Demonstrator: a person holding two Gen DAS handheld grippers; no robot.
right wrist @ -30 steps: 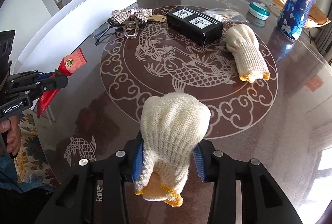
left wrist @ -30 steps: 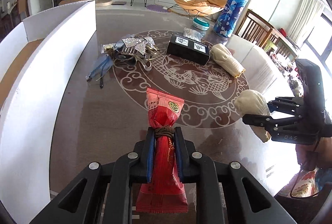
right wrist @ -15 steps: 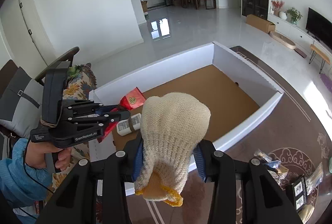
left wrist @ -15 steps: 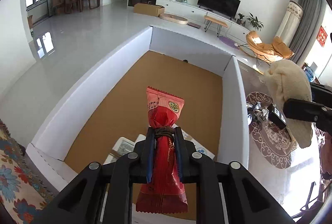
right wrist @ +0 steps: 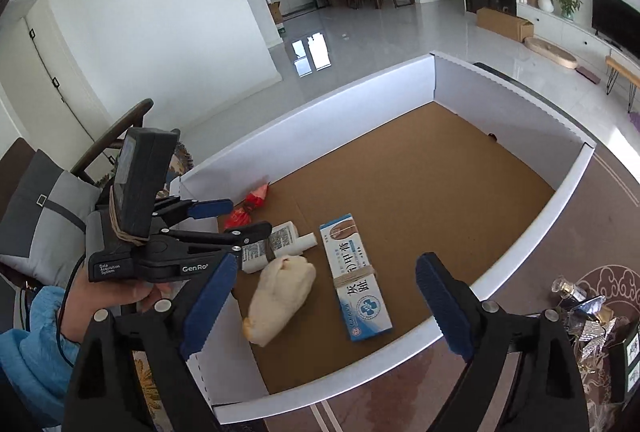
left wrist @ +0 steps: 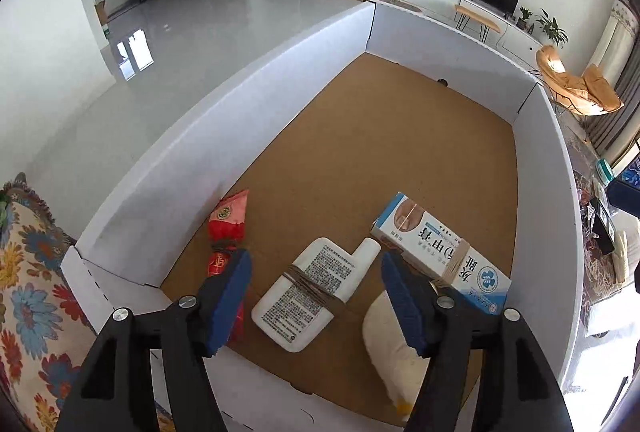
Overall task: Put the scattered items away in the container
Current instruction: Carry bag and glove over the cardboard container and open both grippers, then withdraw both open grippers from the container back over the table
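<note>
Both grippers hang above the near end of a white-walled container (left wrist: 256, 120) with a brown cardboard floor, and neither holds anything. The left gripper (left wrist: 316, 296) has its blue-padded jaws spread and opening, nothing pressed between them; the white bottle merely shows through the gap on the container floor below. The right gripper (right wrist: 324, 306) stands wide, its jaws also opening, with only the container floor and the things lying on it seen between its pads.

Four items lie inside the container, all gathered at its near end. A red snack packet (left wrist: 226, 228), tied round its middle with twine, lies closest to the container's left wall. Beside it, toward the container's centre, is a flat white bottle (left wrist: 312, 292) wrapped with twine. To the right of the bottle lies a long blue-and-white carton (left wrist: 440, 252) printed with Chinese characters and bound by a rubber band. A cream knitted glove (right wrist: 282, 298) lies on the container floor nearest the front wall, touching or just beside the bottle's cap and next to the carton.

In the right wrist view a hand (right wrist: 108, 306) in a light blue sleeve holds the left gripper over the container's corner. Outside the container's right wall, on the dark patterned desk (right wrist: 580, 216), a small heap of clutter (right wrist: 588, 316) lies.
</note>
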